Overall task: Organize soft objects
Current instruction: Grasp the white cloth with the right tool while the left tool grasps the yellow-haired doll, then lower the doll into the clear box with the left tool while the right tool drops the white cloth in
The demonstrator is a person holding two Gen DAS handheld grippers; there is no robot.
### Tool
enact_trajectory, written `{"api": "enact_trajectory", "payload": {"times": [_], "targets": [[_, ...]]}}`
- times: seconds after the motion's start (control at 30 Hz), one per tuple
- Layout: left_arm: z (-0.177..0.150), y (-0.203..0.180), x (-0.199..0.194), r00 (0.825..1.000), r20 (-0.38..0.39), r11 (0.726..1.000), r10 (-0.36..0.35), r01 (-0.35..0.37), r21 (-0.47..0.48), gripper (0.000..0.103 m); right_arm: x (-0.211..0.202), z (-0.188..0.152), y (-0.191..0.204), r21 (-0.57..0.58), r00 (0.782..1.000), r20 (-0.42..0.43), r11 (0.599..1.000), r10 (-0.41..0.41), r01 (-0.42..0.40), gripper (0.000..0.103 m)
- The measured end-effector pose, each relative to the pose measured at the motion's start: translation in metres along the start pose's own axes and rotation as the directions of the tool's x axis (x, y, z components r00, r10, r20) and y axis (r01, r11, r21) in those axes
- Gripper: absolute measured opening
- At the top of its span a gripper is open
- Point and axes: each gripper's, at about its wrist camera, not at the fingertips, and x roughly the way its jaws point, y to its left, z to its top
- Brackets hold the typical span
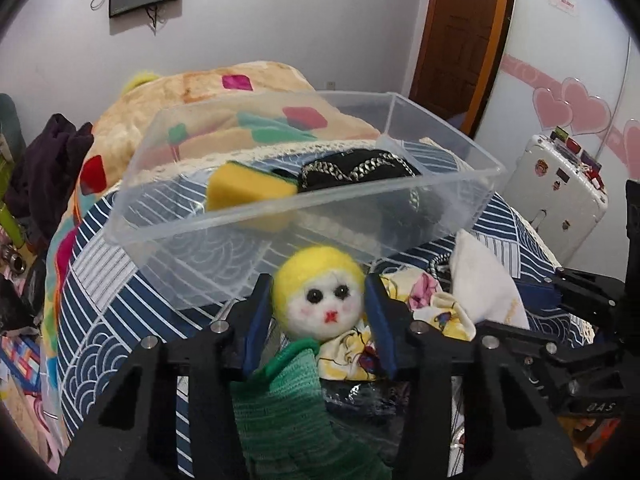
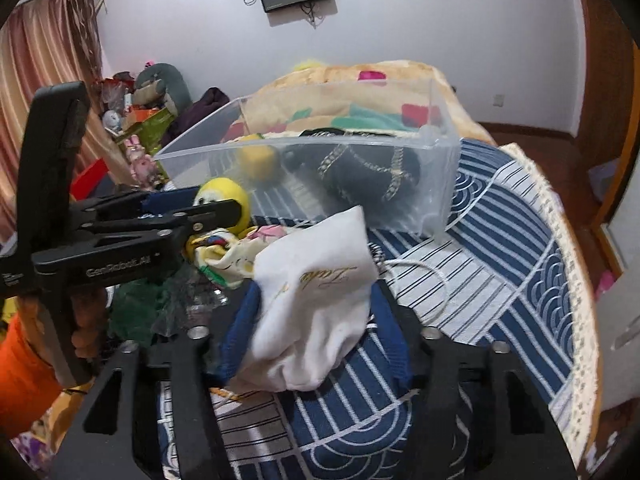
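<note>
My left gripper (image 1: pixel 320 304) is shut on a felt doll (image 1: pixel 320 296) with a yellow head and green dress, just in front of a clear plastic bin (image 1: pixel 256 220). The bin holds a yellow sponge (image 1: pixel 248 192) and a black chain bag (image 1: pixel 356 170). My right gripper (image 2: pixel 316 320) is shut on a white cloth pouch (image 2: pixel 316 292) with gold lettering. The left gripper (image 2: pixel 216 210) with the doll (image 2: pixel 224 196) shows at left in the right wrist view, before the bin (image 2: pixel 440 184). A floral cloth (image 1: pixel 436 312) lies between doll and pouch (image 1: pixel 480 276).
All rests on a blue and white patterned cloth (image 2: pixel 500 248) over a bed. A patchwork blanket (image 1: pixel 192 92) is heaped behind the bin. A white suitcase (image 1: pixel 560 188) stands to the right, a brown door (image 1: pixel 464 32) behind. Toys and clutter (image 2: pixel 136 120) lie at far left.
</note>
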Motion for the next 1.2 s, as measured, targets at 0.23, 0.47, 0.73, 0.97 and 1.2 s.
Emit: {"api": "enact_trajectory", "payload": {"times": [0.23, 0.47, 0.73, 0.97, 1.2], "targets": [[-0.004, 0.000, -0.015, 0.999, 0.037, 1.000, -0.010, 0.010, 0.006, 0.044, -0.008, -0.005, 0.007, -0.021, 0.999, 0.052, 1.000, -0.015, 0.016, 0.012], [-0.002, 0.007, -0.041, 0.996, 0.089, 1.000, -0.014, 0.015, -0.013, 0.043, -0.024, -0.003, 0.000, -0.006, 0.993, 0.107, 0.999, -0.053, 0.054, 0.009], [0.010, 0.017, -0.070, 0.985, 0.171, 1.000, 0.023, -0.020, -0.020, 0.044, -0.051, 0.019, -0.004, -0.006, 0.975, 0.203, 0.995, -0.094, 0.097, 0.009], [0.024, 0.033, -0.079, 0.976, 0.206, 0.997, 0.070, -0.061, -0.050, 0.044, -0.065, 0.052, -0.005, -0.015, 0.946, 0.300, 0.991, -0.125, 0.136, 0.009], [0.041, 0.046, -0.080, 0.968, 0.226, 0.993, 0.108, -0.094, -0.069, 0.044, -0.068, 0.089, 0.006, -0.045, 0.908, 0.394, 0.983, -0.145, 0.177, 0.009]]}}
